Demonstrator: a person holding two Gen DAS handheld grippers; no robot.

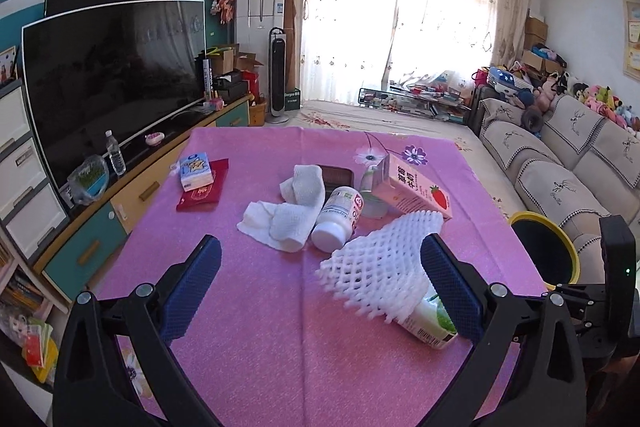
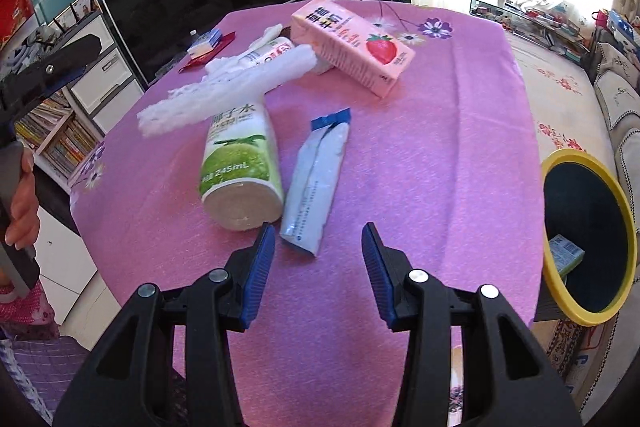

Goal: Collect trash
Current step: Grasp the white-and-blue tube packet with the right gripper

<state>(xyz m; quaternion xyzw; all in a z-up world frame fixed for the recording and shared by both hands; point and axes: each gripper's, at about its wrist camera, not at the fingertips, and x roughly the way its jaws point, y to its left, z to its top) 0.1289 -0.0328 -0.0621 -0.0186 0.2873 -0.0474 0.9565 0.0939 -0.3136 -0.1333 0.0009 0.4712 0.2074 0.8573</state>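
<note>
Table (image 2: 460,131) under the pink cloth carried the whole pile; bin (image 2: 554,281), yellow rim, stood off its right edge with one small carton already inside.

Left gripper (image 1: 320,269): jaws spread as wide as they go, nothing between the pads. Right gripper (image 2: 319,261): jaws partly open, also empty.

Key relation: the silver sachet (image 2: 316,181) lay straight ahead of my right fingers, its near end just beyond the tips and closer to the left pad than the right. Long axis ran away from me, tilted slightly right, blue end farthest. So I was roughly in line with its length; my judgement was that a pinch across its narrow width needed only a small shift left and forward.

The green can (image 2: 240,167) lay on its side touching or just beside the sachet's left edge, base toward me. Risk as I judged it: the left pad catching the can.

The foam net (image 1: 376,263) lay across the can's far end, just ahead of the left gripper's right pad. White bottle (image 1: 338,219), tissue wad (image 1: 288,215) and pink strawberry carton (image 1: 416,191) sat further back.

Right hand was nearer both sachet and bin. Pose: right gripper pitched steeply down at the table, left gripper shallower, looking across the pile.
</note>
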